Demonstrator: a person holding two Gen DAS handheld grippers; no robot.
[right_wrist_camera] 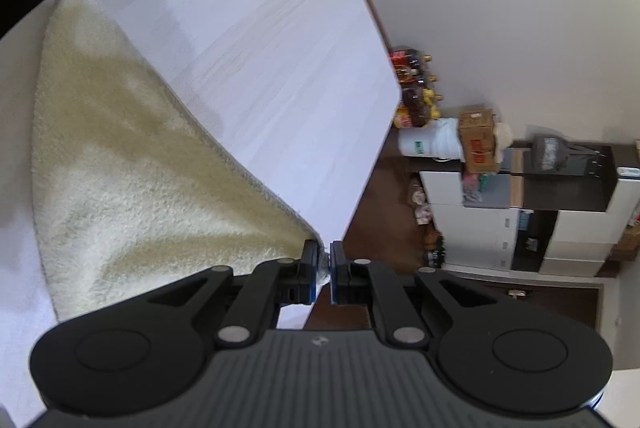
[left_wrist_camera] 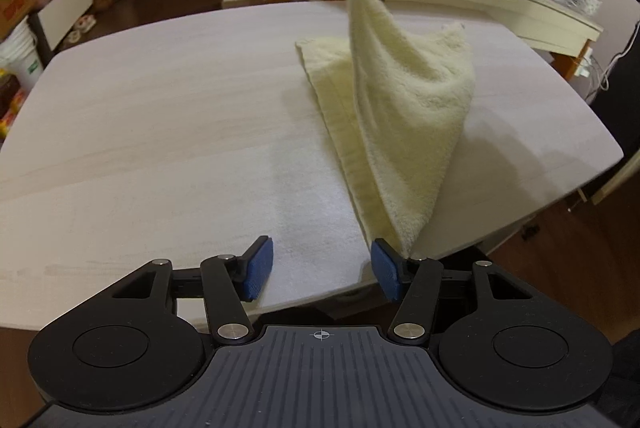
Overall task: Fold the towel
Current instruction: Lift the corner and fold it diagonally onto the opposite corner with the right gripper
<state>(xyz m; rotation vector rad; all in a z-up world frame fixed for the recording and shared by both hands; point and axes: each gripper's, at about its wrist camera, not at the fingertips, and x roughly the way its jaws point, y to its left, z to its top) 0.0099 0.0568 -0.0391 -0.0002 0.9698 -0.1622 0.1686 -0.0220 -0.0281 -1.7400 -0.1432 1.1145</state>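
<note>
Dim warm light, fisheye warp, motion blur

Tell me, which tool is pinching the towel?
The right tool: shut on a corner of the yellow towel, lifting it. The left tool is open, holding nothing.

Pale wooden table (left_wrist_camera: 160, 116), white bucket (right_wrist_camera: 430, 142), cardboard box (right_wrist_camera: 478, 140) beside it

hand-held gripper (left_wrist_camera: 322, 268): black linkage arms | blue ribbed pads (left_wrist_camera: 261, 262) | silver pivot screws
</note>
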